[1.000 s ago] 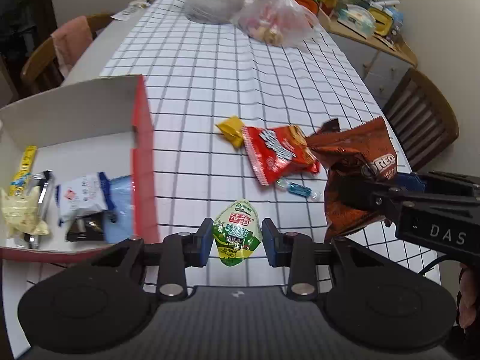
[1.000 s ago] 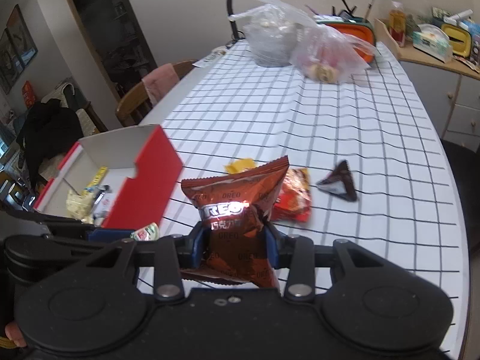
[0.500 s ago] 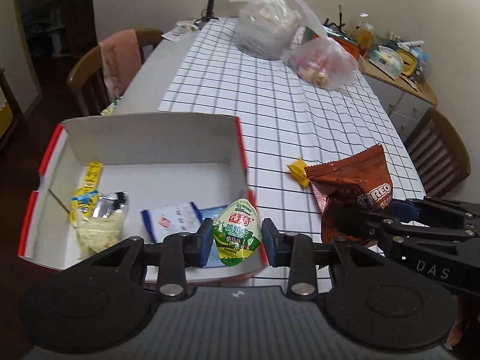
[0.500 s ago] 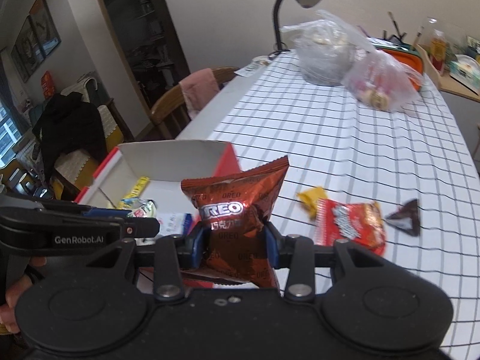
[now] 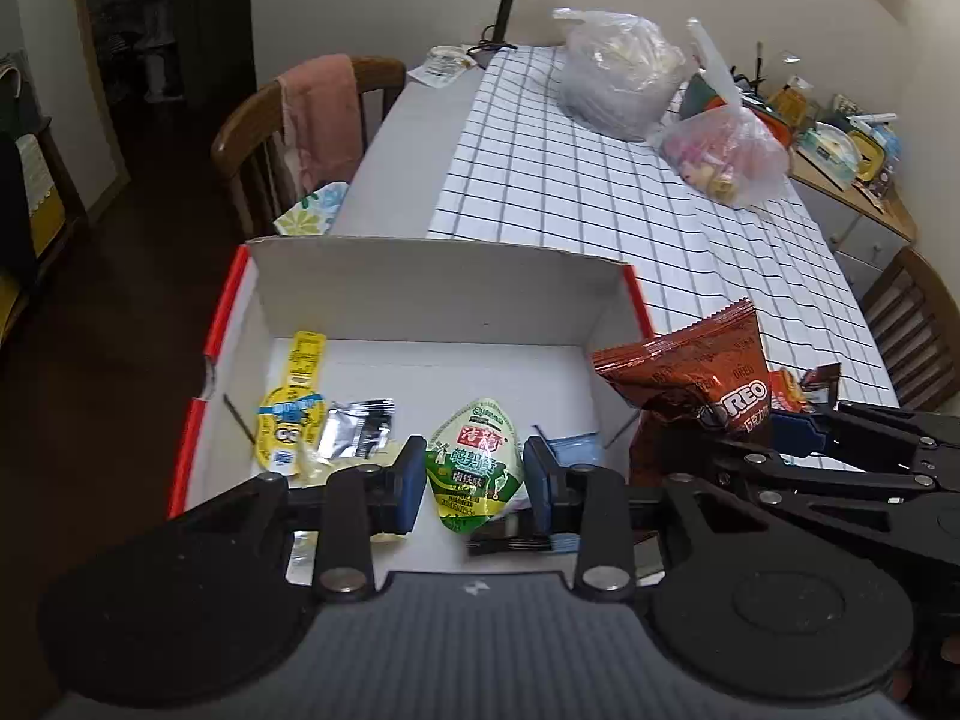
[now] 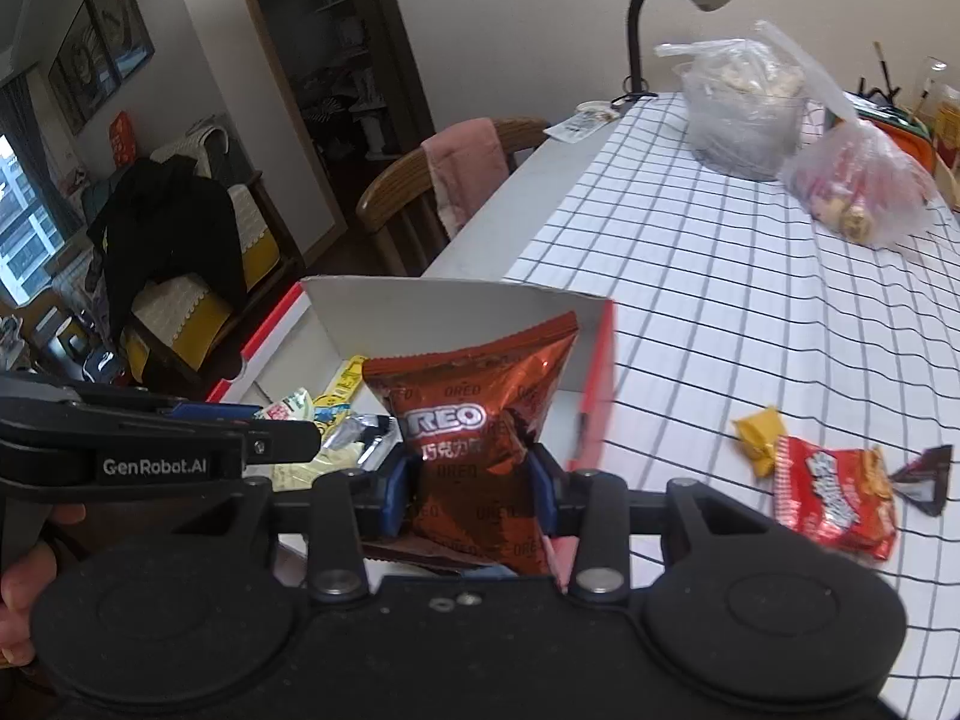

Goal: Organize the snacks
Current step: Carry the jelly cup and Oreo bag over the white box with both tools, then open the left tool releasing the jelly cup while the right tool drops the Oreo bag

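I hold the left gripper (image 5: 474, 474) pinched on a glossy green egg-shaped plastic snack packet (image 5: 474, 465), at lower centre of the left wrist view, above the floor of the red-edged white cardboard box (image 5: 432, 276). The right gripper (image 6: 471, 489) is clamped on a crinkled copper-brown foil Oreo bag (image 6: 474, 420) with a serrated top seam, at centre of the right wrist view, over the box's right wall. Inside the box lie a flat yellow cartoon-printed sachet (image 5: 288, 423) and a creased silver foil sachet (image 5: 357, 429). A red foil snack pack (image 6: 831, 495) lies on the grid-patterned tablecloth (image 6: 720, 276) at right. Compared with half a second ago, both packets sit further over the box.
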Available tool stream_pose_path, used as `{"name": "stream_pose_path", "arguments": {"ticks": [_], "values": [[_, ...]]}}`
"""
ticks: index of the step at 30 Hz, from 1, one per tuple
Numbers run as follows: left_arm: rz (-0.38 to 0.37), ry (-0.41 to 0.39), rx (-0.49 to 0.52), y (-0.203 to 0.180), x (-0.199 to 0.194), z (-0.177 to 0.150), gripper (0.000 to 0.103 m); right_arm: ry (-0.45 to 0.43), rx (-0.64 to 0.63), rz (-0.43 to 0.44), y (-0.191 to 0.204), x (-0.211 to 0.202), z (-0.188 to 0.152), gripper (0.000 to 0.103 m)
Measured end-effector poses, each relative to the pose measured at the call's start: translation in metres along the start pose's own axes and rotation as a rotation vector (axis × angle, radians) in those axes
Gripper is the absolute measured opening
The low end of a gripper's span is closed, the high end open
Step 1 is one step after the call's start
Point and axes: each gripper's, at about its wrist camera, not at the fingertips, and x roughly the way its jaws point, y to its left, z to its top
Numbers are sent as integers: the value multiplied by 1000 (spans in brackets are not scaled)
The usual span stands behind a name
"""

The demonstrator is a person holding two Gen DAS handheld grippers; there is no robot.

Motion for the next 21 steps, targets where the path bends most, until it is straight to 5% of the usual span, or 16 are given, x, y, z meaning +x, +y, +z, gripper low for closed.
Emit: {"name": "stream_pose_path", "arguments": {"ticks": [21], "values": [[67, 90, -7, 57, 53, -2, 34, 135, -75, -65, 39, 85, -4, 38]]}}
